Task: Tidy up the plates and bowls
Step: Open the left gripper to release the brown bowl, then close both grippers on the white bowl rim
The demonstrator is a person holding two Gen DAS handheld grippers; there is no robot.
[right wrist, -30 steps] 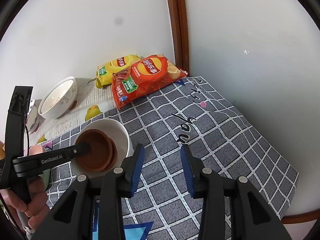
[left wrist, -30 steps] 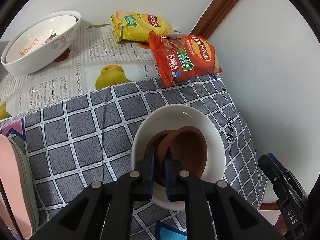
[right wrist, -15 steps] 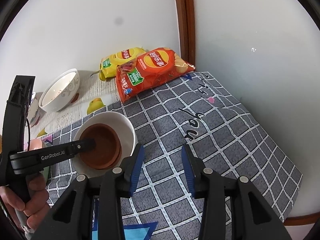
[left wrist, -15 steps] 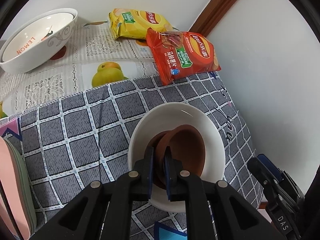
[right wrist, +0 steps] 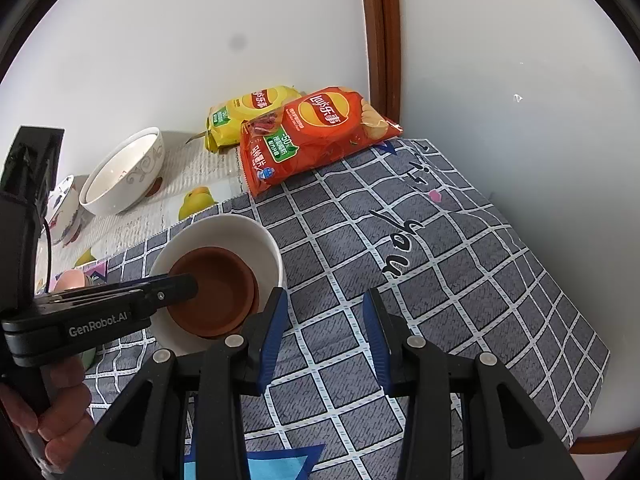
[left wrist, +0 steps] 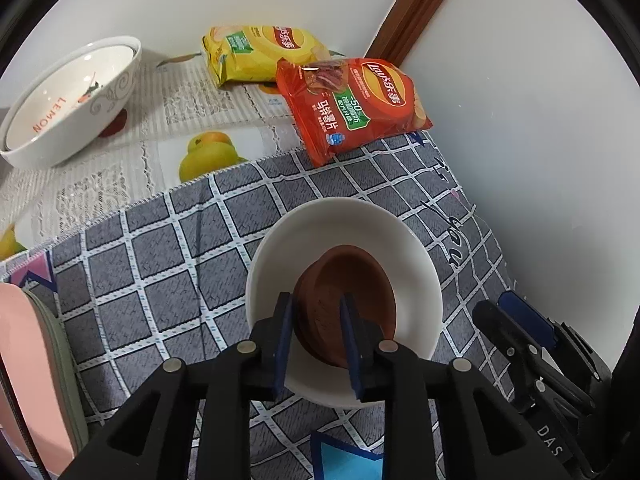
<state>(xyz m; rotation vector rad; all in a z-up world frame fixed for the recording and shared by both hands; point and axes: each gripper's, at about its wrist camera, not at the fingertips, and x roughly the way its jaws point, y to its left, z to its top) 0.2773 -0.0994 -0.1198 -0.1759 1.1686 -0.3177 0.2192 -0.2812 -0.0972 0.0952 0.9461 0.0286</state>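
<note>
A white bowl (left wrist: 344, 232) stands on the grey checked cloth and holds stacked brown bowls (left wrist: 356, 292). It also shows in the right wrist view (right wrist: 224, 232), with the brown bowls (right wrist: 216, 296) inside. My left gripper (left wrist: 316, 320) is open, its jaws standing either side of the brown bowls' near rim; it appears from the side in the right wrist view (right wrist: 180, 286). My right gripper (right wrist: 324, 320) is open and empty above the cloth, just right of the white bowl.
A large white "LEMON" bowl (left wrist: 68, 100) sits at the back left on the fruit-print cloth. Yellow (left wrist: 260, 52) and red (left wrist: 352, 104) chip bags lie near the wall corner. A pink item (left wrist: 24, 360) is at the left edge. A small patterned bowl (right wrist: 64, 208) stands far left.
My left gripper was shut on the brown bowl's rim and has opened, letting the bowl rest in the white bowl. The right gripper stayed open and shifted slightly.
</note>
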